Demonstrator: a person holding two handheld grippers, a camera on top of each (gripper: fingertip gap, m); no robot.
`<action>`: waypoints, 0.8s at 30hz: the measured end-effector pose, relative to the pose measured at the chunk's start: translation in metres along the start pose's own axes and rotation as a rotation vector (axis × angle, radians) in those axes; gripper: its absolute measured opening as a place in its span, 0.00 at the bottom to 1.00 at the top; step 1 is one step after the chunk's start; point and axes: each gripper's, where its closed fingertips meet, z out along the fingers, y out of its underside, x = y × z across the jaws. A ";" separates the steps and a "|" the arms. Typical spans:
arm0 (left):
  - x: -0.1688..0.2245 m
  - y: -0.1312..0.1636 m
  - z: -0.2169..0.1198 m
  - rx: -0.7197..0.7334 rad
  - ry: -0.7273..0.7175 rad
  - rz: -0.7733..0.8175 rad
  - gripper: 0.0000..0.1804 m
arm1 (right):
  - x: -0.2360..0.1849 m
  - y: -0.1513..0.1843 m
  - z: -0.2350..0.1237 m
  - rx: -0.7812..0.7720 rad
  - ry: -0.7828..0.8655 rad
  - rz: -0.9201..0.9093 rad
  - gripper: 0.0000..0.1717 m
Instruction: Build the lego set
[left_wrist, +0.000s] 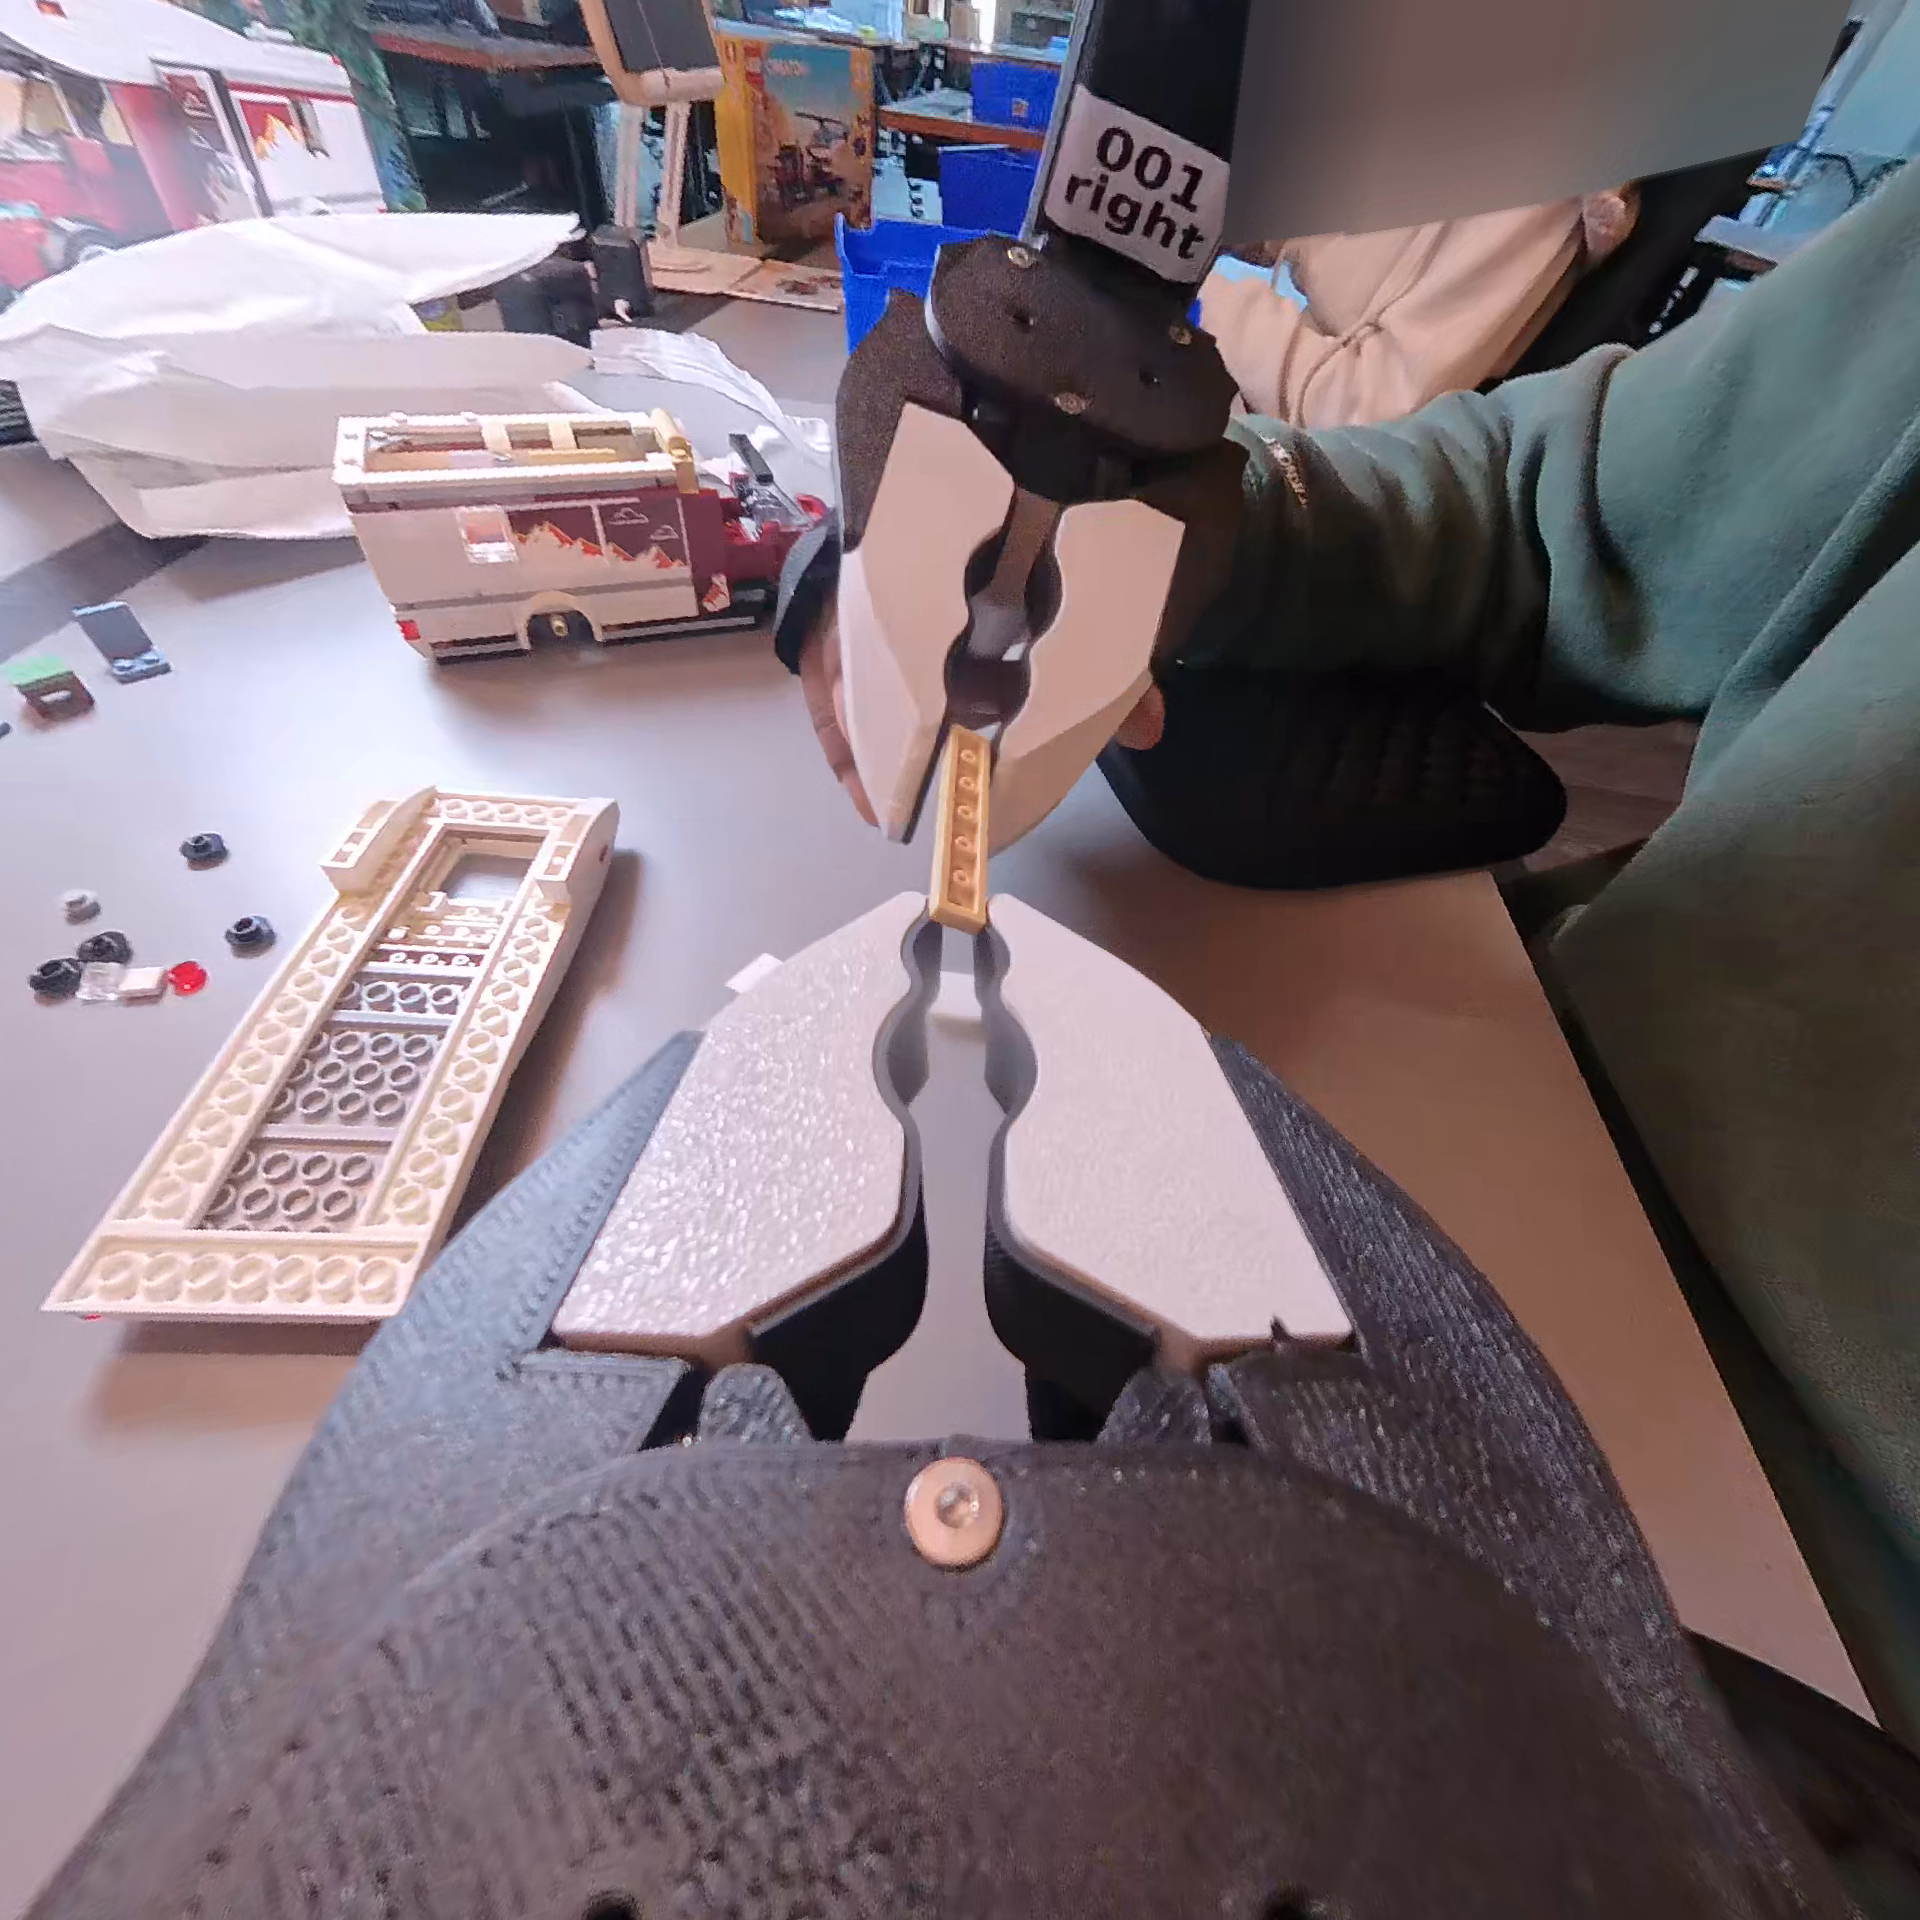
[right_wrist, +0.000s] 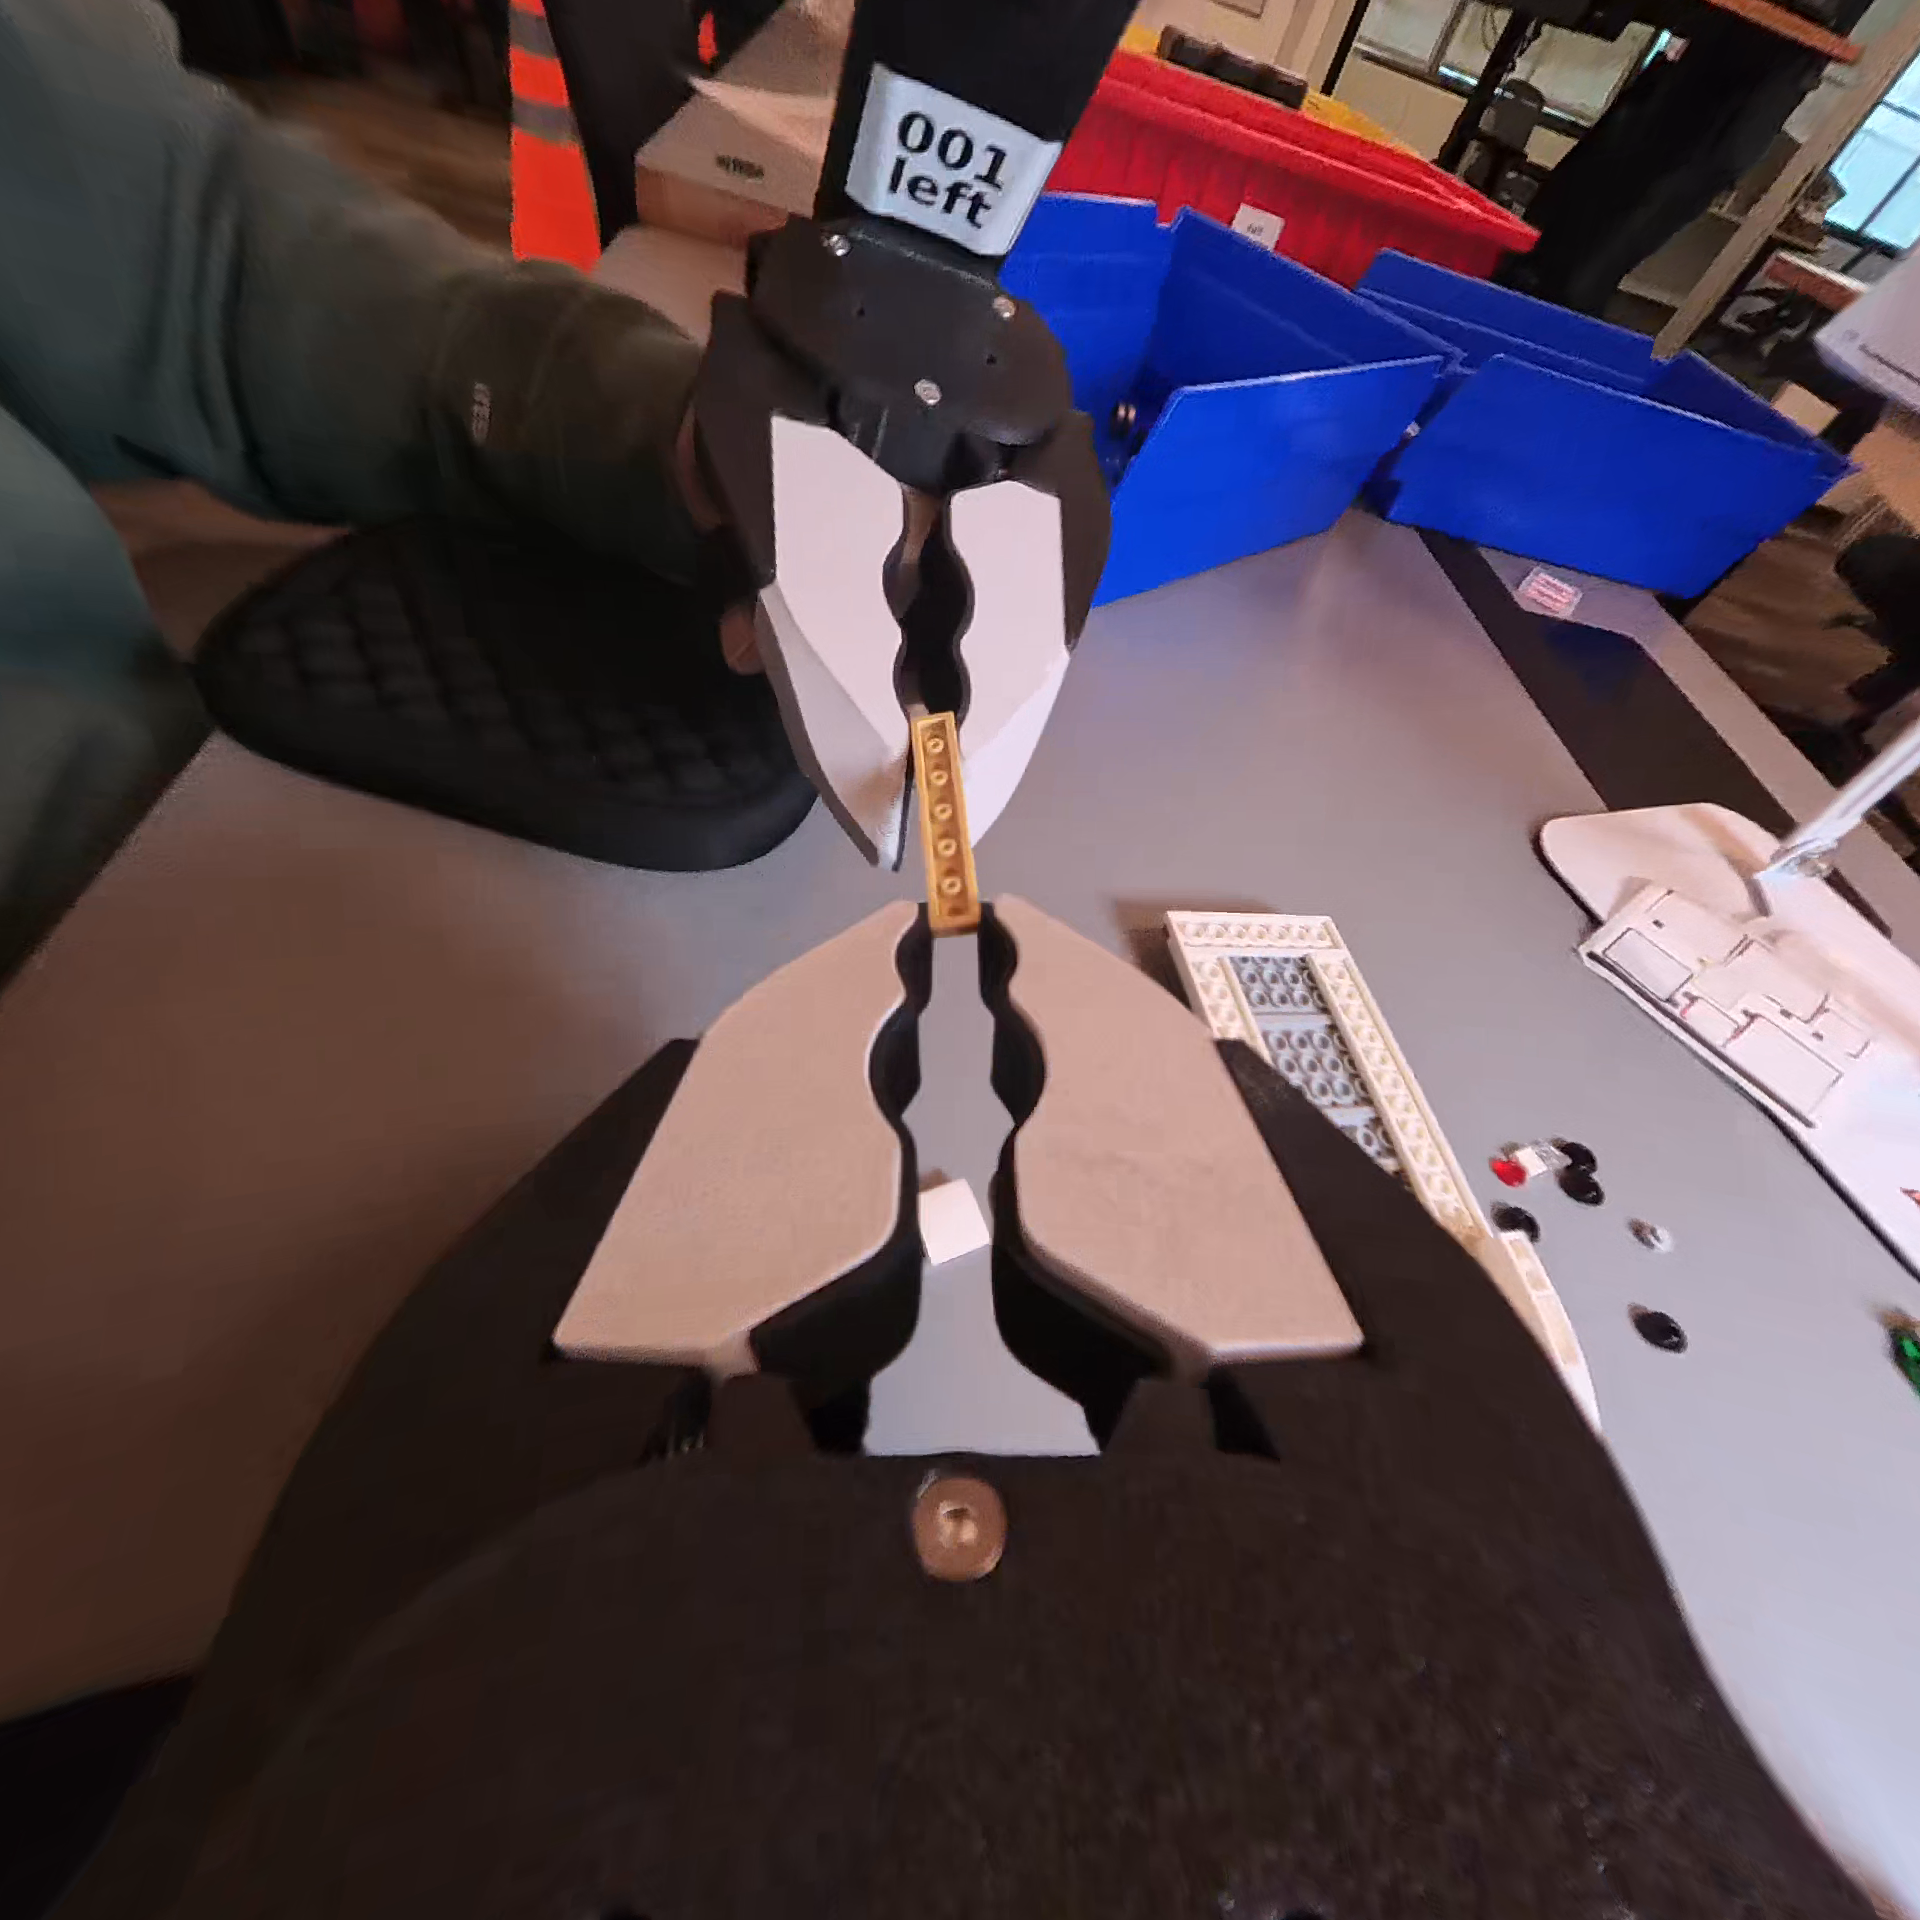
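Note:
A tan six-stud plate (left_wrist: 961, 831) hangs in the air above the grey table (left_wrist: 675, 748), held at both ends. My left gripper (left_wrist: 958, 906) is shut on its near end in the left wrist view. My right gripper (left_wrist: 961, 784) comes from the far side, and its white fingers (left_wrist: 883, 675) clamp the other end. In the right wrist view the same plate (right_wrist: 945, 821) runs from my right gripper (right_wrist: 954, 916) up to the left gripper (right_wrist: 935, 831). The pads press on the plate's long sides at each end.
A cream studded base panel (left_wrist: 332, 1070) lies on the table to the left. A toy camper van (left_wrist: 540, 540) stands behind it, with small loose round pieces (left_wrist: 125, 966) nearby. A small white brick (right_wrist: 951, 1221) lies under the grippers. Blue bins (right_wrist: 1558, 468) and a booklet (right_wrist: 1766, 1018) stand farther off. A black mesh chair seat (right_wrist: 499, 686) sits past the table edge. Less than 4 cm separates the two grippers' tips. Left tips and right tips are each some 9 centimeters from the small white brick (right_wrist: 951, 1221).

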 end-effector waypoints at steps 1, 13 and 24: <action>0.000 0.001 0.000 -0.004 0.004 -0.003 0.03 | -0.001 0.001 0.000 -0.010 0.000 -0.012 0.04; -0.002 0.033 0.004 -0.170 -0.021 0.147 0.11 | -0.015 0.035 0.012 -0.163 -0.172 0.257 0.04; -0.004 0.066 0.006 -0.378 -0.043 0.251 0.05 | -0.030 0.057 0.022 -0.323 -0.202 0.243 0.04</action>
